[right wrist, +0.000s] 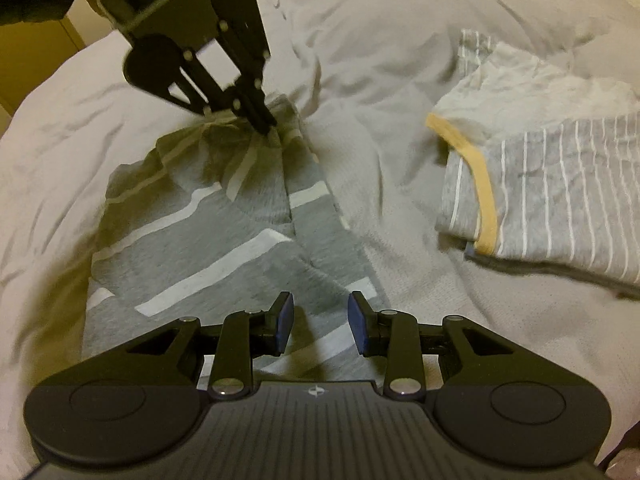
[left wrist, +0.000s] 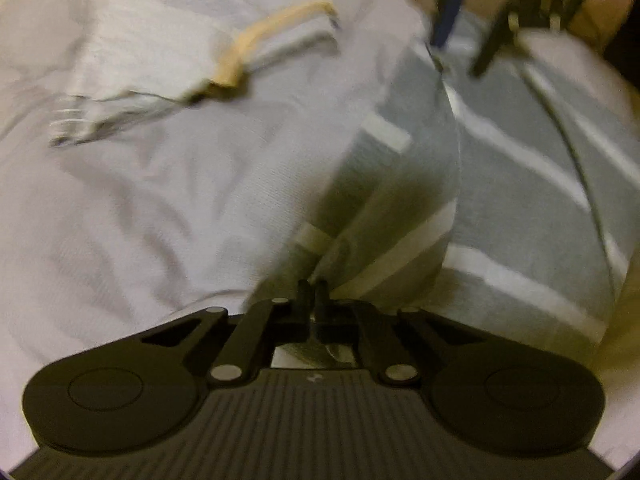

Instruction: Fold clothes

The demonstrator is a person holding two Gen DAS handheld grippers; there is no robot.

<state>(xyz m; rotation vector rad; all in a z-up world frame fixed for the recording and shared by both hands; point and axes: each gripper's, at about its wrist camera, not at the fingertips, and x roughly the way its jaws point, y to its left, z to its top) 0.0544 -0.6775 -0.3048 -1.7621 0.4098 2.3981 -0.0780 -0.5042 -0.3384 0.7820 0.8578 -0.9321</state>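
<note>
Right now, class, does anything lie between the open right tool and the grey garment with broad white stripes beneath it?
Nothing visible does. The right tool hangs open directly over the grey garment with broad white stripes, with only air between. The left tool already pinches its far edge; the folded thin-striped shirt with yellow trim lies apart, to the right.

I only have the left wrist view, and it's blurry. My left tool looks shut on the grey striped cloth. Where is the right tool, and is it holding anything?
Observer: The right tool is open, holding nothing, hovering over the near part of the grey garment with wide white stripes.
Operator: How does my left grip look from there?
Observer: The left tool pinches the garment's far edge, bunching the cloth into gathers beneath it.
Operator: That pale thing with the tan band, what is it?
Observer: A second garment, grey with thin white stripes and a tan neckband, already folded and lying apart to the right on the bedding.
</note>
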